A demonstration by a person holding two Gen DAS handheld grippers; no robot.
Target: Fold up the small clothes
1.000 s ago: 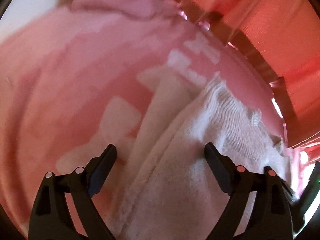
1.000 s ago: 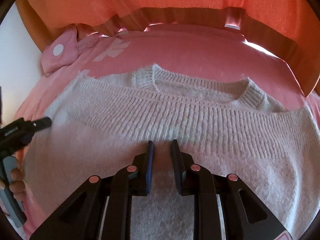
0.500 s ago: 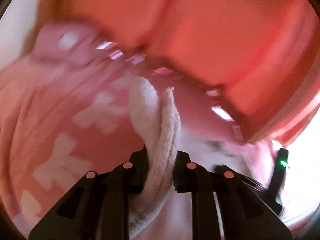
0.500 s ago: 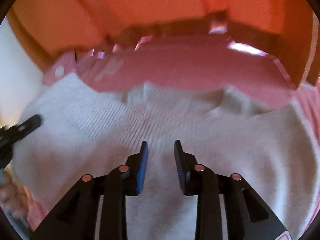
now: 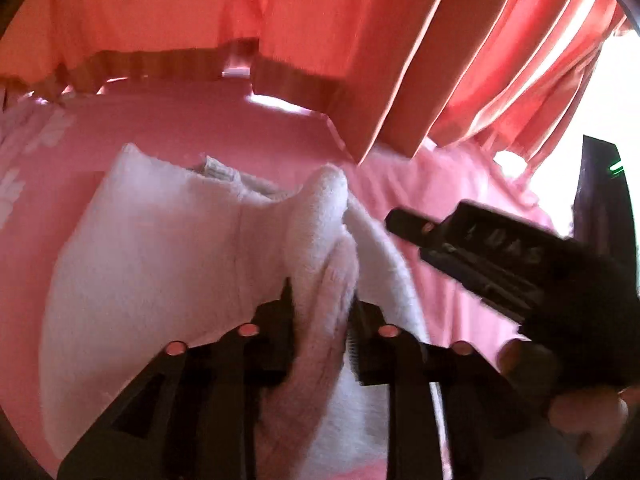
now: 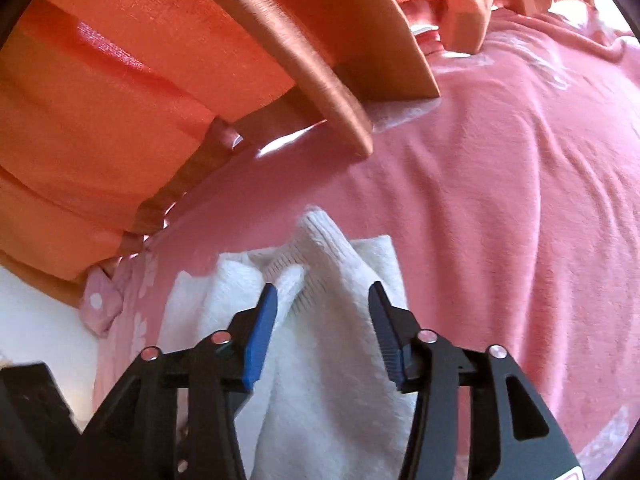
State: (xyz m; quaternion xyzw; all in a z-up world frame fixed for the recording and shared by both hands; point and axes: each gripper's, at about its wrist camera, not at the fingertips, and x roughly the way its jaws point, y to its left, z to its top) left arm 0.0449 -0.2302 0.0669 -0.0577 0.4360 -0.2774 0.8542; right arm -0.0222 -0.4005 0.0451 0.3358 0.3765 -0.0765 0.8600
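A small white knit sweater (image 5: 160,256) lies on a pink blanket (image 5: 192,128). My left gripper (image 5: 322,312) is shut on a bunched fold of the sweater and holds it raised over the sweater's body. My right gripper (image 6: 322,316) is open, its jaws wide apart just above the sweater (image 6: 332,360), holding nothing. The right gripper also shows in the left wrist view (image 5: 500,264), close to the right of the lifted fold. The ribbed collar (image 6: 292,264) peeks out between folds.
Orange curtains (image 5: 360,40) hang along the far edge of the blanket, also in the right wrist view (image 6: 140,80). A pink polka-dot cloth (image 6: 102,308) lies at the blanket's left edge beside a white surface (image 6: 36,320).
My left gripper shut on the sweater's side and carried it up and across over the body. My right gripper opened wide and lifted off the sweater's front.
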